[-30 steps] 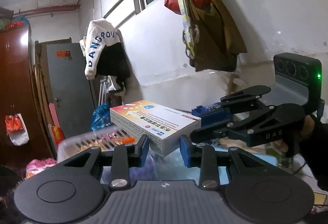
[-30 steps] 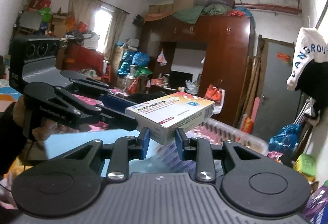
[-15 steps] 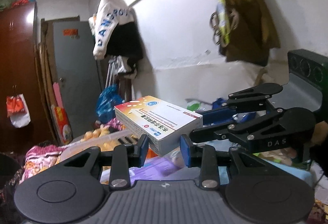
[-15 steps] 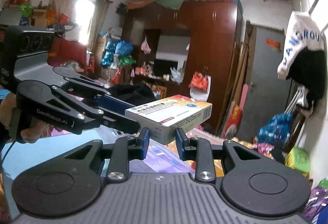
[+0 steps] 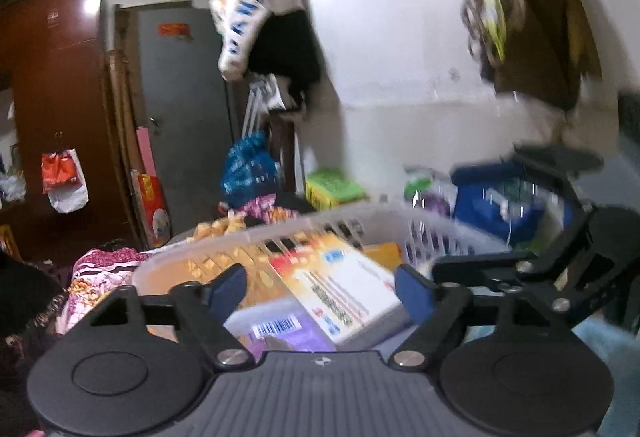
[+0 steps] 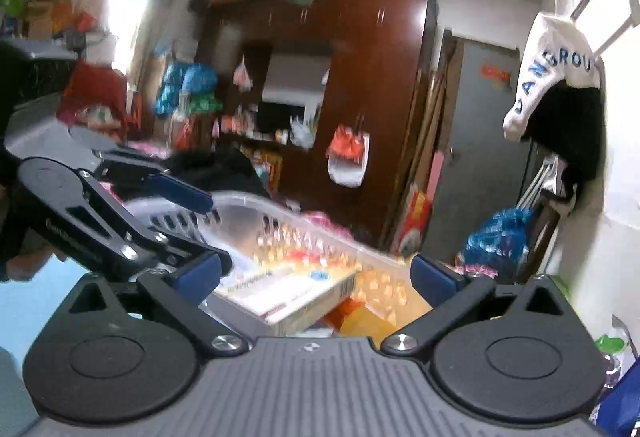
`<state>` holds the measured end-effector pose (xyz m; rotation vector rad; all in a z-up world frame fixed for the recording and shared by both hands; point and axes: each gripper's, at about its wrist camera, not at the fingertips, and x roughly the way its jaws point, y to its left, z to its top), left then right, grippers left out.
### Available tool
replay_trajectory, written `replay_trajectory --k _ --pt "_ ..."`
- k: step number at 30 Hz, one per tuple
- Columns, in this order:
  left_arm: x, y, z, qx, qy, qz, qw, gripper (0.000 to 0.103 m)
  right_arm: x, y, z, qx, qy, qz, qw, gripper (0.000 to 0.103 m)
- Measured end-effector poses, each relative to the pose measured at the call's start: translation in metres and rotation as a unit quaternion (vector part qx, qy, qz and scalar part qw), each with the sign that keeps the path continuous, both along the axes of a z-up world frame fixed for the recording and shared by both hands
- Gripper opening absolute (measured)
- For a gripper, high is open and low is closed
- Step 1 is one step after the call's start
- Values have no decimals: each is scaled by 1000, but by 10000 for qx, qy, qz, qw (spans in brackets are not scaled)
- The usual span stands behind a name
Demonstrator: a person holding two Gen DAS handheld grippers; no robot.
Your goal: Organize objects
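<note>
A white and orange medicine box (image 5: 340, 289) lies tilted inside a white slotted plastic basket (image 5: 360, 221); it also shows in the right wrist view (image 6: 280, 293), with the basket (image 6: 256, 205) around it. My left gripper (image 5: 320, 289) is open just above the box, touching nothing. My right gripper (image 6: 316, 277) is open too, over the same box. Each gripper shows in the other's view, the right gripper (image 5: 552, 265) at right, the left gripper (image 6: 120, 221) at left. The frames are blurred.
A purple packet with a barcode (image 5: 280, 329) and an orange pack (image 6: 360, 317) lie in the basket beside the box. A blue surface (image 6: 36, 301) lies under the basket. A wardrobe (image 6: 360, 117), a grey door (image 5: 184, 109) and hanging clothes (image 5: 272, 37) stand behind.
Both grippers held the medicine box in the air between them; both have opened wide. The box now lies in the basket below them.
</note>
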<state>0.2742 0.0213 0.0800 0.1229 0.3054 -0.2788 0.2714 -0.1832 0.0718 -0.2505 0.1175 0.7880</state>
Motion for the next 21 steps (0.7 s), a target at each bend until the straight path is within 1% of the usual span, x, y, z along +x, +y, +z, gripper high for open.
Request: replay_trajectory --k 2,4,7,10,12,13,15,17,19,21 --pt "-3 7 5 -243 -82 57 9997 88 0 -6 3 156 141 -54 9998 103" --pt "-9 10 7 -351 -166 134 9992 92 1 -8 5 178 212 -130 9995 103" --pt "-12 7 9 -390 -275 440 9979 100 6 -7 7 167 441 -291 9985 103" --pt "-19 1 10 -410 -180 710 9965 101 15 -1 5 169 831 -552 9949 103" --pt "-26 -4 9 -312 -108 903 9954 101 7 -4 4 113 974 -773 9922 103" --pt "-31 -9 8 -219 -36 1074 9940 101 2 -5 4 109 982 -884 9912 103" --pt "-42 -15 6 -51 38 1229 9924 101 -10 -10 4 151 986 -1169 9881 103" --pt "-60 -23 4 81 -13 1249 9921 101 -24 -14 3 134 989 -1406 9850 103" --pt "-77 -31 4 171 -11 1300 9914 101 -38 -16 1 67 843 -1534 9845 103" --pt "-96 -36 5 190 -75 1332 9909 101 -53 -20 -3 -53 893 -1671 9819 103"
